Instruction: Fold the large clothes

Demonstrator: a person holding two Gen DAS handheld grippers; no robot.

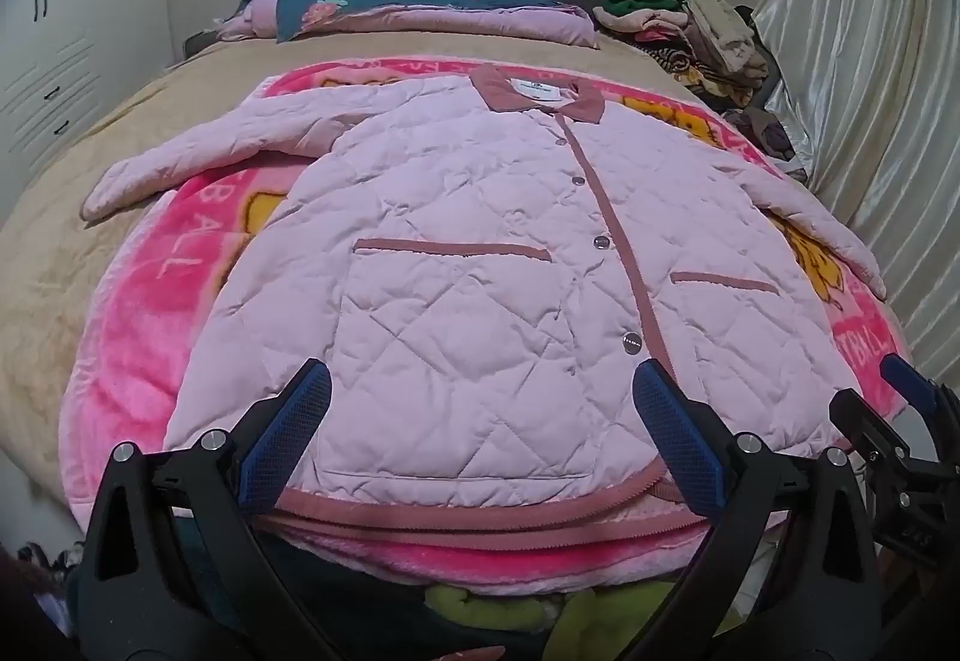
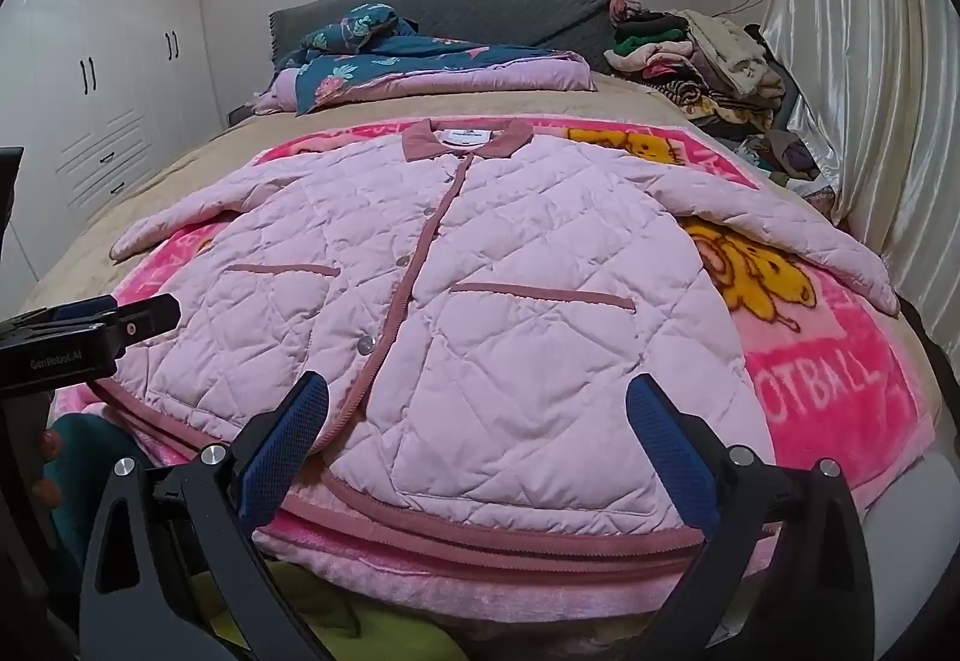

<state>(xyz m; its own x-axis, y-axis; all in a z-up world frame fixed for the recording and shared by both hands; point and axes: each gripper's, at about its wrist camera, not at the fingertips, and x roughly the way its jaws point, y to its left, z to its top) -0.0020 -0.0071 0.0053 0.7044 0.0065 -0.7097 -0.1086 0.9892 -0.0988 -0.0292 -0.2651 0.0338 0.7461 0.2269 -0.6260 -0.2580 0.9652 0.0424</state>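
Both grippers' jaws gape wide, empty, above the jacket [image 1: 480, 253].

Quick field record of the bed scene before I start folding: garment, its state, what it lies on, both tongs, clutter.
garment: pink quilted jacket
state: laid flat, front up, buttoned, both sleeves spread outward, not yet folded
surface: pink cartoon blanket over a beige bedspread
left tongs: open, above the hem, holding nothing
right tongs: open, above the hem, holding nothing
clutter: floral quilt by the headboard; pile of clothes in the far right corner
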